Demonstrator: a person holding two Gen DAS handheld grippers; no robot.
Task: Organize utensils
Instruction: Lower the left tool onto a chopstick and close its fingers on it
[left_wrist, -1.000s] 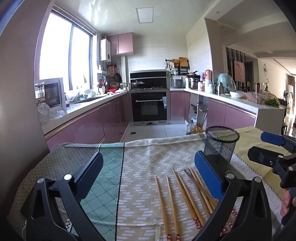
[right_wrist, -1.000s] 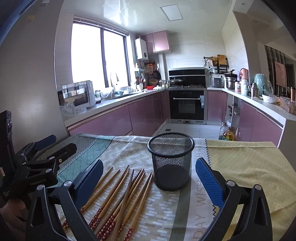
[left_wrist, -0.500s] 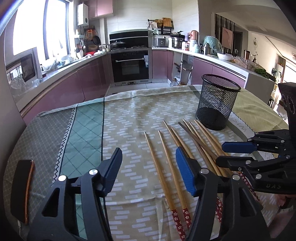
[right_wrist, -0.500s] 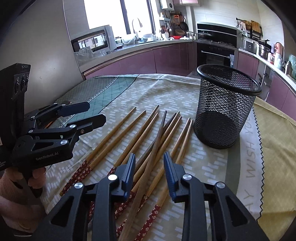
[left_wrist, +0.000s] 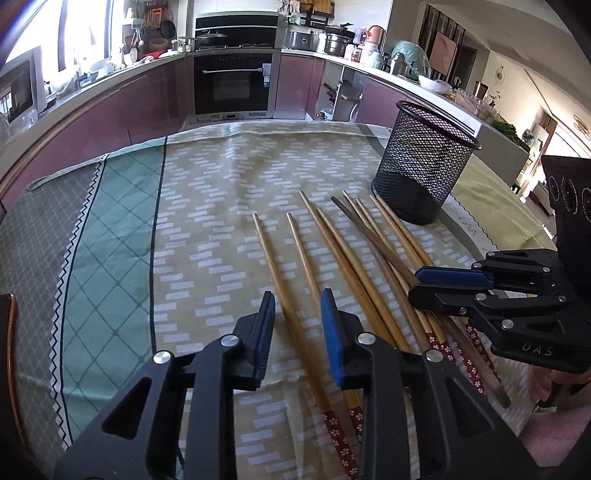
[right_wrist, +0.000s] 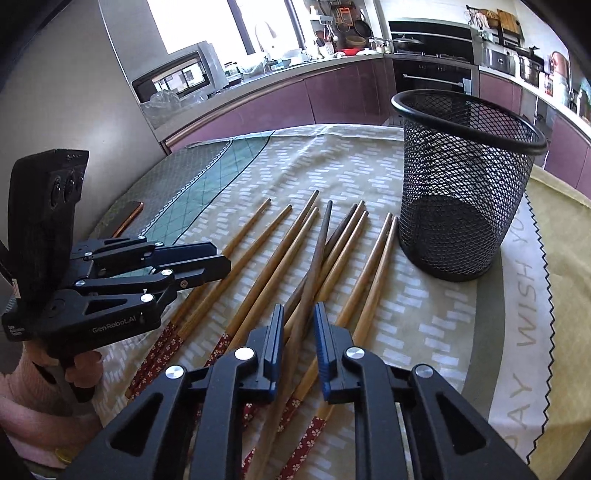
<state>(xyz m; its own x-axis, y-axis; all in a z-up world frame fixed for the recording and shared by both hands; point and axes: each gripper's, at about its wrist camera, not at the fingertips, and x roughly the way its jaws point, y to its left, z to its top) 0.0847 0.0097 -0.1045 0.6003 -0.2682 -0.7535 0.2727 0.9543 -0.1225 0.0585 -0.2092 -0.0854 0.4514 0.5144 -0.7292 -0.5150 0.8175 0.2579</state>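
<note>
Both sets of tongs are down low over the chopsticks, and both have just been closing. The left gripper has narrowed around the leftmost light chopstick; the stick runs between the blue pads, but there's a visible gap on each side, so it's not pinched yet as far as I can tell. The right gripper is closer in on the dark chopstick, which lies on top of the pile; whether the pads actually press on it I can't tell. Makes sense to grab near the patterned handle ends, so the tips can drop in first. The rest lie fanned on the tablecloth, tips pointing toward the empty mesh cup standing upright just beside them.
</note>
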